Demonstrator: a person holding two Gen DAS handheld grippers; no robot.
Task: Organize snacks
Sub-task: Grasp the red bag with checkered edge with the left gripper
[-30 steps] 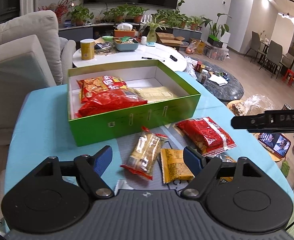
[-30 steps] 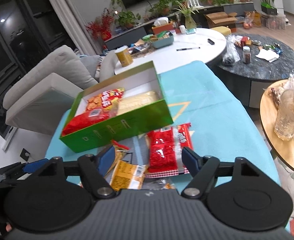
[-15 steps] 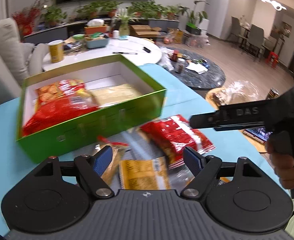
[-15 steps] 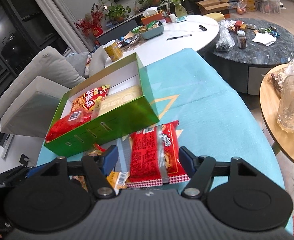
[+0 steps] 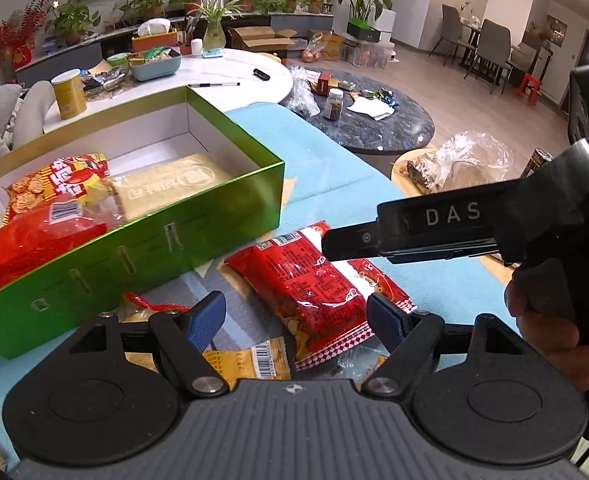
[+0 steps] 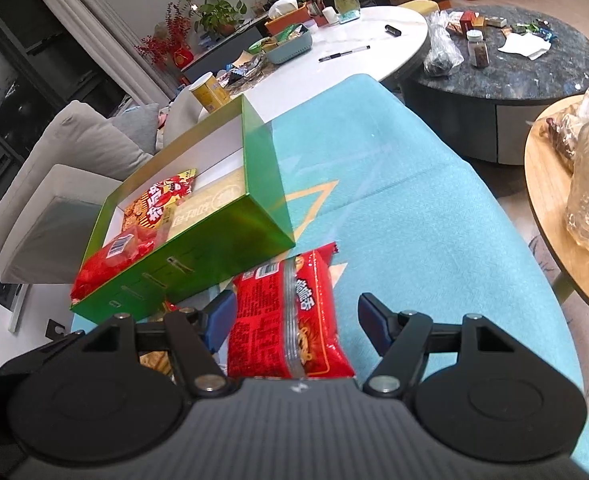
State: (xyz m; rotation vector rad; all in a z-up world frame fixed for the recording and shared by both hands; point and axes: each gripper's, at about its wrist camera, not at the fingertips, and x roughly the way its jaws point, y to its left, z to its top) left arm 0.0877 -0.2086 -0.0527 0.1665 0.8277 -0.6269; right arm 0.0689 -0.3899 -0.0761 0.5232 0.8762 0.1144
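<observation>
Left wrist view: left claw (image 5: 296, 316) open, empty; red snack pack (image 5: 314, 284) on tabletop (image 5: 334, 168), green box (image 5: 134, 236) at 10 o'clock

Right wrist view: right claw (image 6: 292, 320) open astride pack (image 6: 290, 316); slick film may slip, box wall may snag

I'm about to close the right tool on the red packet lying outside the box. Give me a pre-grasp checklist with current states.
1. Right tool open: ok.
2. Red packet between its fingers: ok.
3. Fingers touching the packet: cannot tell.
4. Left tool open and holding nothing: ok.
5. Left tool clear of the packet: cannot tell; it hovers close by.
6. Free space in the green box at its far end: ok.
</observation>
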